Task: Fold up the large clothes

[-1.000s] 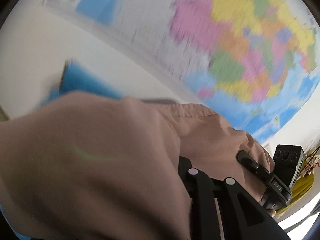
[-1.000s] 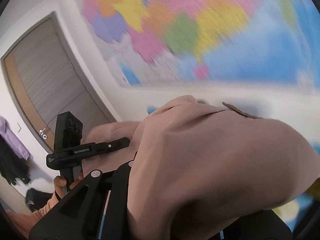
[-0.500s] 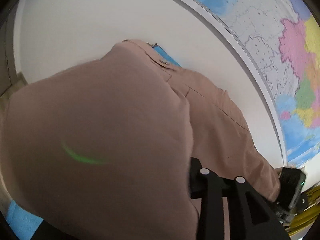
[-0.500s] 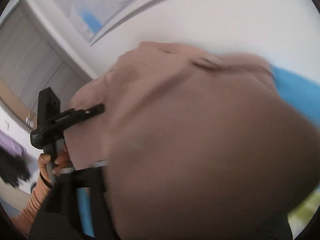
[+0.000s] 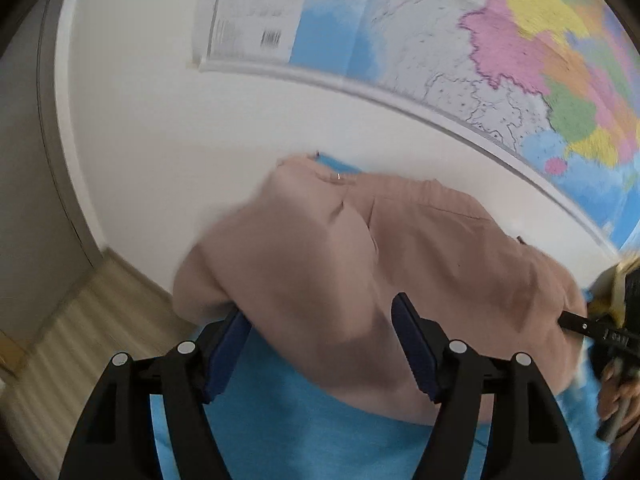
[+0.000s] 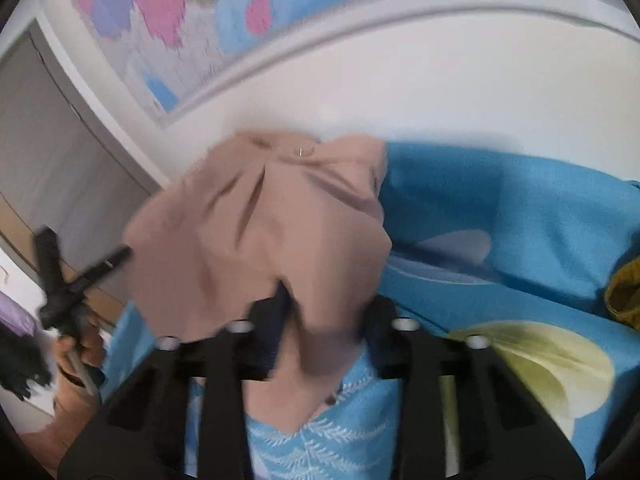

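A large dusty-pink garment lies bunched on a blue bedsheet; it also shows in the right wrist view. My left gripper is open, its blue-padded fingers wide apart, with the cloth's near edge lying loose between them. My right gripper is open too, with a flap of the garment hanging between its fingers, blurred by motion. Each gripper appears at the edge of the other's view: the right one, the left one.
A colourful wall map hangs on the white wall behind the bed. A grey door and wood floor are to the left. A mustard-yellow item lies at the bed's right. The sheet has leaf prints.
Both grippers were shut on the garment and held it up; now both are open and the garment has dropped onto the bed.
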